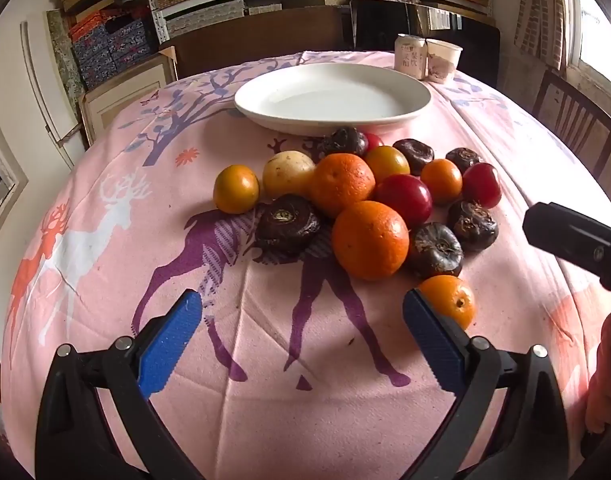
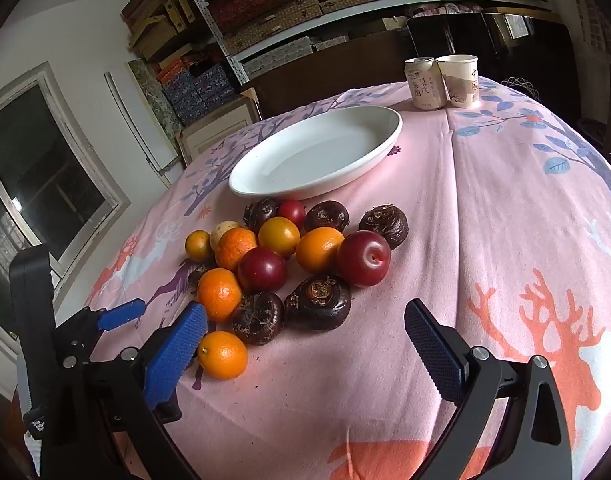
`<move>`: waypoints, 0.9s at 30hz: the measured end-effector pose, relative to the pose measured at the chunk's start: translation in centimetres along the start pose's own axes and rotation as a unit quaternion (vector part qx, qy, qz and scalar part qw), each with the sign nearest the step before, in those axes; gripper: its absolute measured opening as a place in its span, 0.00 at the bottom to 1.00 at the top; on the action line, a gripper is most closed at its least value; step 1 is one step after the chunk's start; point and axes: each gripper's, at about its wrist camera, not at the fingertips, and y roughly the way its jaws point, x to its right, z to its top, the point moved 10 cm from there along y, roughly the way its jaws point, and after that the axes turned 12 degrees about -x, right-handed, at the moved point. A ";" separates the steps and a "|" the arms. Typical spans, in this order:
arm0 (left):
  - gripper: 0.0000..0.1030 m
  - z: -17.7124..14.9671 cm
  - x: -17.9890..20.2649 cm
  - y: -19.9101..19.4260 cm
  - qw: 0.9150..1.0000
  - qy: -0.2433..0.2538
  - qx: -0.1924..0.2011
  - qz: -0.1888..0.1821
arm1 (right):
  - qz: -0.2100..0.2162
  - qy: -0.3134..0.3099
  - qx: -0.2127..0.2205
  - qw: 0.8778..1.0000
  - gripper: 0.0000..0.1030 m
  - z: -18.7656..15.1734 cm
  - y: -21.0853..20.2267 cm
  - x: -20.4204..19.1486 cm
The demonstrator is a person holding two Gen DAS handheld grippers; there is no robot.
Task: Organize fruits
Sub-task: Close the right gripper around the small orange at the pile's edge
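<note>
both grippers, left point(image 1: 301, 316) and right point(image 2: 305, 324), gape wide, holding nothing, near the heaped fruit pile point(image 1: 369, 200) beside the shallow white ceramic plate point(image 1: 409, 110).

Soft window daylight, faint shadows, sharp centre, strong fisheye bending with dark corners.

plate point(image 2: 369, 148): glossy white ceramic | tablecloth point(image 2: 485, 220): matt pink cloth | plum point(image 2: 363, 258): smooth, shiny | tong pads point(image 1: 169, 340): ribbed blue plastic
</note>
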 end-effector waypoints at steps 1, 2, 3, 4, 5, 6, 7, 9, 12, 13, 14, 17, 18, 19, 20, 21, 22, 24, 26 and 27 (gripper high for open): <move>0.96 0.0 0.3 0.1 1.000 0.006 -0.004 -0.006 | 0.006 -0.002 -0.009 1.000 0.97 -0.2 0.1 0.0; 0.96 -0.1 0.7 0.4 1.000 0.014 -0.011 -0.014 | 0.008 -0.006 -0.019 1.000 0.97 -0.4 0.2 -0.1; 0.96 -0.3 1.1 0.6 0.999 0.023 -0.017 -0.020 | 0.009 -0.010 -0.026 1.000 0.97 -0.6 0.3 0.0; 0.96 -0.3 1.5 0.7 0.999 0.031 -0.019 -0.018 | 0.007 -0.014 -0.030 0.999 0.97 -0.6 0.3 0.1; 0.96 -0.3 1.8 0.6 0.999 0.040 -0.017 -0.013 | 0.004 -0.019 -0.032 0.999 0.97 -0.7 0.2 0.3; 0.96 -0.3 2.2 0.4 0.999 0.050 -0.013 -0.012 | 0.001 -0.025 -0.033 0.999 0.97 -0.8 0.0 0.5; 0.96 -0.4 2.7 0.2 0.998 0.061 -0.009 -0.014 | -0.004 -0.030 -0.031 0.999 0.97 -0.9 -0.3 0.8; 0.96 -0.5 3.7 -0.1 0.996 0.082 -0.003 -0.016 | -0.009 -0.030 -0.023 0.999 0.97 -0.8 -1.0 1.6; 0.96 -0.9 5.4 -0.3 0.993 0.113 -0.009 -0.023 | 0.010 -0.001 -0.007 1.000 0.97 -0.3 -2.1 3.2; 0.96 -1.0 5.9 -0.4 0.992 0.121 -0.009 -0.029 | 0.020 0.014 -0.001 1.000 0.97 -0.2 -2.5 3.8; 0.96 -1.0 6.3 -0.5 0.991 0.126 -0.010 -0.032 | 0.027 0.029 0.004 0.999 0.97 0.1 -2.7 4.3; 0.96 -0.8 7.7 -0.6 0.990 0.130 -0.012 -0.059 | 0.036 0.066 0.011 0.997 0.97 0.4 -2.8 5.6; 0.96 -0.7 8.0 -0.5 0.989 0.132 -0.014 -0.061 | 0.039 0.069 0.009 0.997 0.97 0.4 -2.8 5.8; 0.96 -0.6 8.2 -0.5 0.989 0.132 -0.011 -0.057 | 0.041 0.065 0.003 0.997 0.97 0.2 -2.6 5.6; 0.96 -0.5 8.3 -0.9 0.990 0.127 0.003 -0.054 | 0.038 0.052 -0.002 0.998 0.96 0.1 -2.4 5.0; 0.96 -0.5 7.9 -0.8 0.991 0.125 0.001 -0.047 | 0.030 0.030 -0.005 0.999 0.94 -0.1 -2.2 4.3; 0.96 -0.7 7.3 -0.6 0.992 0.121 -0.003 -0.043 | 0.016 0.001 -0.007 1.000 0.92 -0.4 -2.1 3.4; 0.96 -1.3 5.5 -0.1 0.993 0.110 -0.021 -0.030 | -0.014 -0.059 -0.019 0.998 0.84 -1.1 -1.4 1.4; 0.96 -2.0 3.2 0.1 0.995 0.096 -0.033 -0.019 | -0.032 -0.103 -0.043 0.993 0.76 -1.8 -0.4 -0.3; 0.96 -2.4 2.1 0.1 0.995 0.087 -0.038 -0.015 | -0.039 -0.117 -0.054 0.991 0.73 -2.1 0.1 -0.8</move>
